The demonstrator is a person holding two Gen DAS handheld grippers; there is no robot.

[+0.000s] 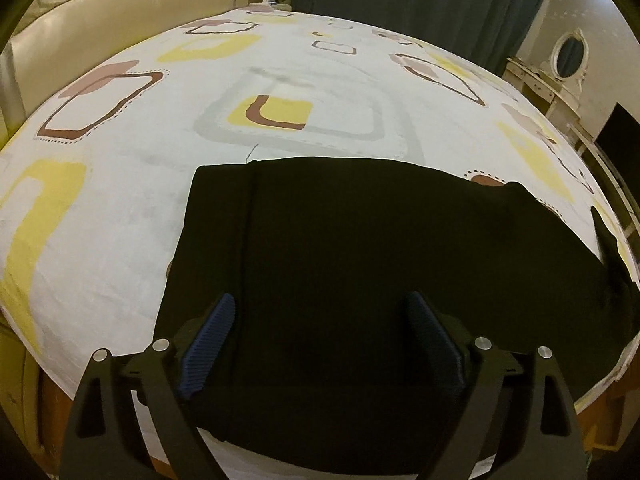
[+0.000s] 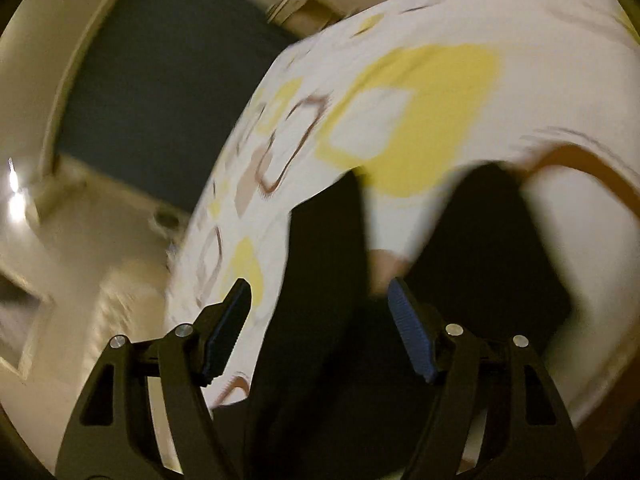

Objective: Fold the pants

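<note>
While you are holding the left gripper (image 1: 322, 312) above the near edge of the bed (image 1: 120, 200), its fingers are standing spread wide and gripping nothing. Black pants (image 1: 360, 260) are lying flat on the patterned sheet below it, folded into a broad dark block and reaching toward the bed's right side. Your right gripper (image 2: 320, 300) is also hanging spread, nothing between its fingers; its view is blurring badly, but two dark pant legs (image 2: 328, 248) seem to be stretching out beneath it.
</note>
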